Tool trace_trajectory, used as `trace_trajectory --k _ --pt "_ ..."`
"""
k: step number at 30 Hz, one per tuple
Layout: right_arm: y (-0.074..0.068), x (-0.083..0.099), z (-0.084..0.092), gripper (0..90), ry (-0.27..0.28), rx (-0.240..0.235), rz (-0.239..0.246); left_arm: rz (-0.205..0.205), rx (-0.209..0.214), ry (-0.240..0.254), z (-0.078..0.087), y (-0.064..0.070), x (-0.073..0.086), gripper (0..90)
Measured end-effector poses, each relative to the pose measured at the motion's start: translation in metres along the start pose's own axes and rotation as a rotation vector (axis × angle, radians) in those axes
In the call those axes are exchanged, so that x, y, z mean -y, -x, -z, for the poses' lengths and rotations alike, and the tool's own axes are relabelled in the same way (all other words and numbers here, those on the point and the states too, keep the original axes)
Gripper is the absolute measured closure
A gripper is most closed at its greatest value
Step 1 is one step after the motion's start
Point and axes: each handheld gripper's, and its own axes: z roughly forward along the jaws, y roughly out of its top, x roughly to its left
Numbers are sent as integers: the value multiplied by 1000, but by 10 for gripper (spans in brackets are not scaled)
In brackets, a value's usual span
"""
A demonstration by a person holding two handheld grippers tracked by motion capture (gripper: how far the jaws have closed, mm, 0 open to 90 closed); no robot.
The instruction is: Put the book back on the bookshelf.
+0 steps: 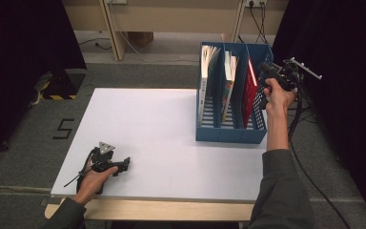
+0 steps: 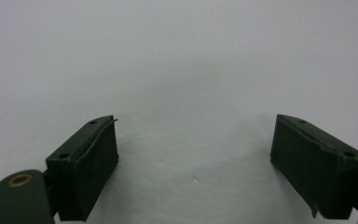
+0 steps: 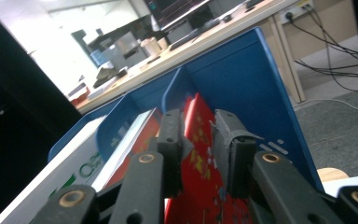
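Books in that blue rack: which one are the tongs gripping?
The red book in the rightmost compartment of the blue rack. The right tongs pinch it; the other books stand untouched in compartments further left.

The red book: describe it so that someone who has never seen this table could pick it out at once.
Start at the blue file rack standing at the right end of the white table. Go to its rightmost compartment, next to the person's raised right hand. The red book stands there on edge, clamped by the right tool; its plain bright red cover sets it apart from the paler books in the other slots.
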Motion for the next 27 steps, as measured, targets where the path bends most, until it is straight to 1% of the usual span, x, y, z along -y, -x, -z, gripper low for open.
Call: trace_trajectory --k 2,3,4,5,6,7,8,9,13,14,18,19,21,22,23,24,25,27 --pt "-2 -1 4 674 -13 -14 26 0 0 0 0 0 0 137" --pt "-5 -1 8 638 -25 -37 26 0 0 0 0 0 0 137" --pt "-6 -1 11 607 -29 -47 30 0 0 0 0 0 0 137" --pt "-9 -1 16 552 -44 -74 39 0 1 0 0 0 0 137" --pt "-10 -1 19 532 -57 -89 42 0 0 0 0 0 0 137" --pt "-13 1 23 521 -65 -88 58 0 0 0 0 0 0 137" --pt "-15 2 27 504 -71 -81 93 1 0 0 0 0 0 137" --pt "-17 5 31 478 -89 -79 126 0 1 0 0 0 0 137" --pt "-18 14 37 446 -135 -42 191 0 0 0 0 0 0 137" --pt "-17 16 38 439 -139 -40 183 0 0 -1 0 0 0 137" --pt "-12 25 37 421 -162 -46 180 0 0 0 0 0 0 136" --pt "-12 27 36 414 -174 -48 169 1 1 0 0 0 0 136" --pt "-10 33 33 451 -199 -48 173 1 1 0 0 0 0 136" --pt "-9 36 31 503 -211 -49 176 0 1 -1 0 0 0 136" --pt "-7 40 30 569 -216 -56 154 1 1 0 0 0 0 136" --pt "-5 42 29 565 -214 -58 143 1 1 0 0 0 0 136" --pt "-4 44 26 570 -213 -68 160 1 1 0 0 0 0 136" --pt "-4 46 24 581 -209 -67 176 0 0 -1 0 0 0 135"
